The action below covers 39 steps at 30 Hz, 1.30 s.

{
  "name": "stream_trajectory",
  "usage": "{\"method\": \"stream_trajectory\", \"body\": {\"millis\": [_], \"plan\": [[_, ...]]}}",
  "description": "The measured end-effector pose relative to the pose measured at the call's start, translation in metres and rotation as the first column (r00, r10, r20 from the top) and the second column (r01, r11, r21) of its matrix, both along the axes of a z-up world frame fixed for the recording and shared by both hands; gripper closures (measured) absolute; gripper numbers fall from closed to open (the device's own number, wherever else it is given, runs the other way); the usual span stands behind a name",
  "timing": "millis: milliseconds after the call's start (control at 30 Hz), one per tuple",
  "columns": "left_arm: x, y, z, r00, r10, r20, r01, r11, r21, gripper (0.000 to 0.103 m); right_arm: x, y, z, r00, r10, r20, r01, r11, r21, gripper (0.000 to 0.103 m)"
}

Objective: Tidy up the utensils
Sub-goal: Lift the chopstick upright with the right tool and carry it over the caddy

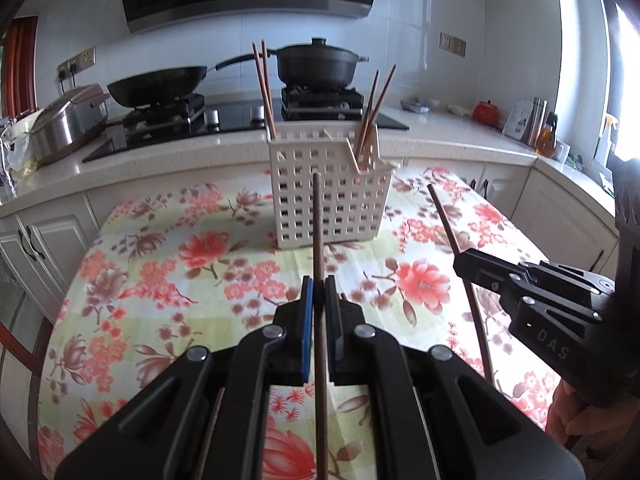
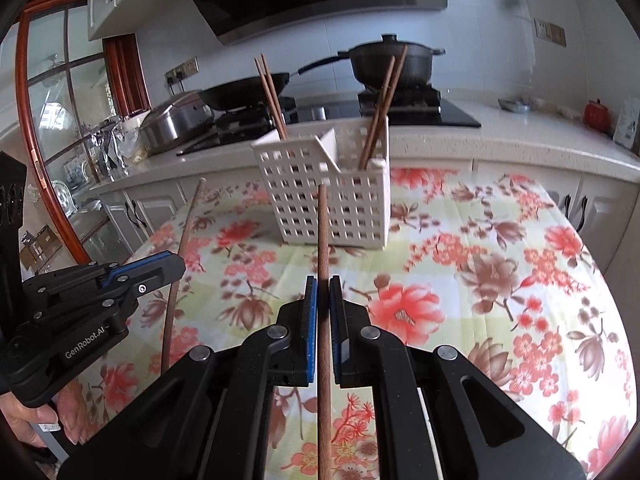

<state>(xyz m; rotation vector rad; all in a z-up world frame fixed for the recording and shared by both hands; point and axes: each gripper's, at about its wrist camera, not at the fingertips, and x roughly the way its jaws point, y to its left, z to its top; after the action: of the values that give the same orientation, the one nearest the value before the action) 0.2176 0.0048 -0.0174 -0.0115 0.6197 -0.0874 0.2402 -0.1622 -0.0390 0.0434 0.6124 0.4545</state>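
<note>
A white perforated utensil basket stands on the floral tablecloth, with two chopsticks in its left part and several chopsticks in its right part. My left gripper is shut on a brown chopstick that points up toward the basket. My right gripper is shut on another brown chopstick, held upright in front of the basket. The right gripper shows at the right of the left wrist view, the left gripper at the left of the right wrist view. Both are short of the basket.
The table with the floral cloth abuts a white counter. Behind it are a hob with a wok and a lidded pot, a rice cooker, a red pot and bottles.
</note>
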Motion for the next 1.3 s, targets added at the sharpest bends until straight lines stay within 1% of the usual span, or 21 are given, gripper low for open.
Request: {"method": "stream_trajectory", "body": {"millis": [167,400,800,1033,1133,1300], "plan": [[-0.01,0.006,0.013,0.999,0.006,0.036,-0.006,1.0,-0.006,0.097,-0.006,0.003,0.01,1.0,0.003,0.026,-0.003,1.0,-0.006,0.096],[-0.018,0.014,0.025,0.998,0.016,0.065,-0.015,1.0,-0.017,0.097,-0.013,0.003,0.025,0.998,0.0,0.059,0.0,1.0,-0.012,0.096],[-0.034,0.012,0.043,0.993,0.011,0.117,-0.01,1.0,-0.011,0.097,-0.03,0.003,0.047,0.992,0.003,0.125,-0.001,1.0,-0.016,0.096],[-0.036,0.011,0.047,0.993,0.006,0.122,-0.005,1.0,-0.012,0.097,-0.036,0.003,0.056,0.985,0.019,0.172,-0.016,1.0,-0.022,0.096],[-0.036,0.01,0.047,0.993,0.002,0.12,-0.001,1.0,-0.007,0.097,-0.04,0.004,0.059,0.978,0.03,0.207,-0.025,0.999,-0.025,0.096],[-0.031,0.007,0.05,0.993,-0.01,0.12,0.01,1.0,0.005,0.097,-0.039,0.004,0.06,0.973,0.023,0.231,-0.017,1.0,-0.026,0.096]]}}
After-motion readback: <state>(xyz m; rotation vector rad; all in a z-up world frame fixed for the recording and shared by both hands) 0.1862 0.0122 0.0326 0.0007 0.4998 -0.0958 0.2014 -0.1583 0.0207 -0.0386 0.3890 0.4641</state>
